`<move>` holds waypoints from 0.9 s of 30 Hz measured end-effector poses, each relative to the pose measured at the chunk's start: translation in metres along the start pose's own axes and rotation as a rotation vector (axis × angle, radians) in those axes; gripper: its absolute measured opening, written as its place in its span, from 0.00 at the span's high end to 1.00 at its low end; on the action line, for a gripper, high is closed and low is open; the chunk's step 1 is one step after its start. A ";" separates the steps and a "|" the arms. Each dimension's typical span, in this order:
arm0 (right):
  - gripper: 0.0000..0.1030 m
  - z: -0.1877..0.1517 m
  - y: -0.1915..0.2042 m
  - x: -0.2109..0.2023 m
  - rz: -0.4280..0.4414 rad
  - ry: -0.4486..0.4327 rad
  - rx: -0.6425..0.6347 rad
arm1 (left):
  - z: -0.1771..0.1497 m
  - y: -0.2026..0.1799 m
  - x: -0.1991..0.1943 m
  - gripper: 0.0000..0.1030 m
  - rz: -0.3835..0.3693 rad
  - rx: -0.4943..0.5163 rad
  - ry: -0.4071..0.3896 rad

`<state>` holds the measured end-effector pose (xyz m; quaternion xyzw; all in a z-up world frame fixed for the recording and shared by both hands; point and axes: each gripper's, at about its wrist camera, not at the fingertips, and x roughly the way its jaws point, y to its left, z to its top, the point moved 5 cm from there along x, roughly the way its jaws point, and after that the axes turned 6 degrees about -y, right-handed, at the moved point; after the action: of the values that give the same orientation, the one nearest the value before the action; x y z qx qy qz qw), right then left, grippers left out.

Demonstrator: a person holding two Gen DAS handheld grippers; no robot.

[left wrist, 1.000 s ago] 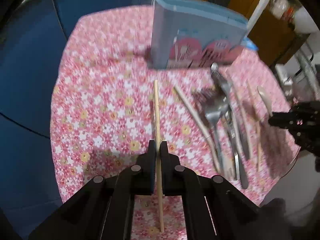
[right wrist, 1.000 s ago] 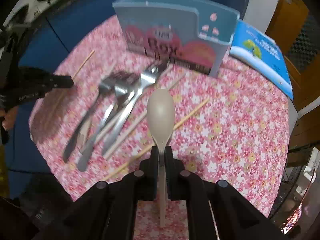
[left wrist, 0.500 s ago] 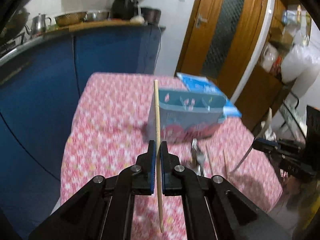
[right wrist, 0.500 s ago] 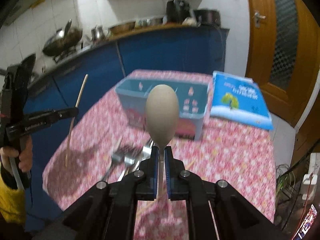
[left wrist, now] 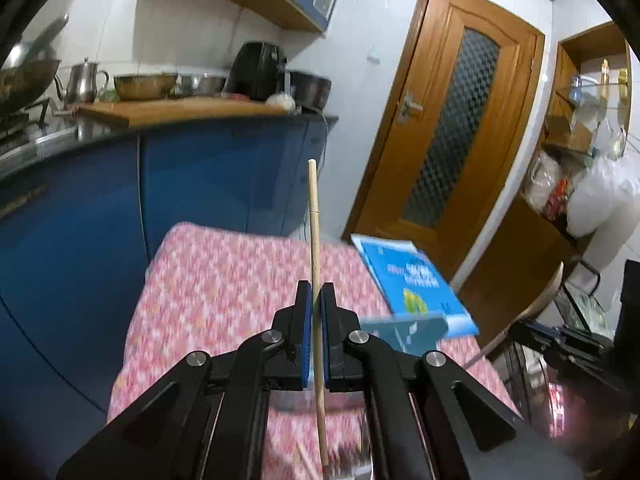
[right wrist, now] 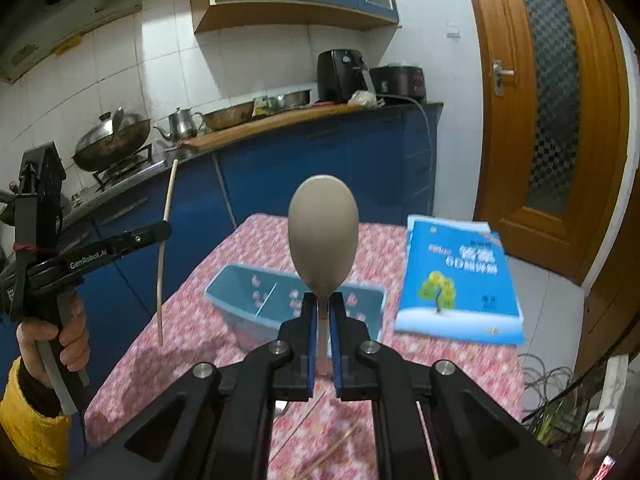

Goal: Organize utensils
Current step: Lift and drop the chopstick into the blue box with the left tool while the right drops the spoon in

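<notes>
My left gripper [left wrist: 316, 312] is shut on a wooden chopstick [left wrist: 313, 232], held upright above the table; it also shows in the right wrist view [right wrist: 165, 216], with the gripper at the left [right wrist: 160, 236]. My right gripper [right wrist: 325, 312] is shut on a beige spoon [right wrist: 323, 236], bowl up, above the blue utensil box [right wrist: 240, 300]. The spoon also shows at the right of the left wrist view [left wrist: 548, 296]. The box [left wrist: 404, 330] lies just beyond my left fingers, mostly hidden.
A table with a pink floral cloth [right wrist: 256, 248] carries a blue book [right wrist: 460, 280] at the right. Loose chopsticks [right wrist: 336, 448] lie near my right gripper. Blue kitchen cabinets [right wrist: 320, 160] and a wooden door [right wrist: 548, 120] stand behind.
Both grippers have lifted their utensils off the table and tilted up. The views now look across the kitchen instead of down, and the box sits lower in both views.
</notes>
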<state>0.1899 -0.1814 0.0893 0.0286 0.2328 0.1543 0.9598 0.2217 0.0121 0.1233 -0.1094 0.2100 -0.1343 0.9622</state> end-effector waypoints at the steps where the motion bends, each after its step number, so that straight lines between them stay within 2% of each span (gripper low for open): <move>1: 0.93 0.002 -0.001 0.002 -0.007 -0.006 -0.004 | 0.006 -0.001 0.004 0.98 0.013 0.006 -0.029; 6: 0.93 0.011 -0.006 0.021 -0.023 -0.012 -0.006 | 0.022 -0.005 0.021 0.98 0.050 0.022 -0.139; 12: 0.93 0.003 -0.010 0.055 -0.050 0.036 -0.026 | 0.020 0.001 0.047 0.98 0.068 0.011 -0.207; 19: 0.93 -0.020 -0.009 0.087 -0.053 0.122 -0.046 | -0.010 0.005 0.075 0.98 0.091 0.043 -0.197; 27: 0.92 -0.035 0.001 0.109 -0.069 0.164 -0.080 | -0.040 0.009 0.092 0.98 0.089 0.076 -0.168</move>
<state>0.2660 -0.1477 0.0107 -0.0305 0.3051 0.1320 0.9427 0.2866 -0.0133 0.0506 -0.0742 0.1280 -0.0895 0.9849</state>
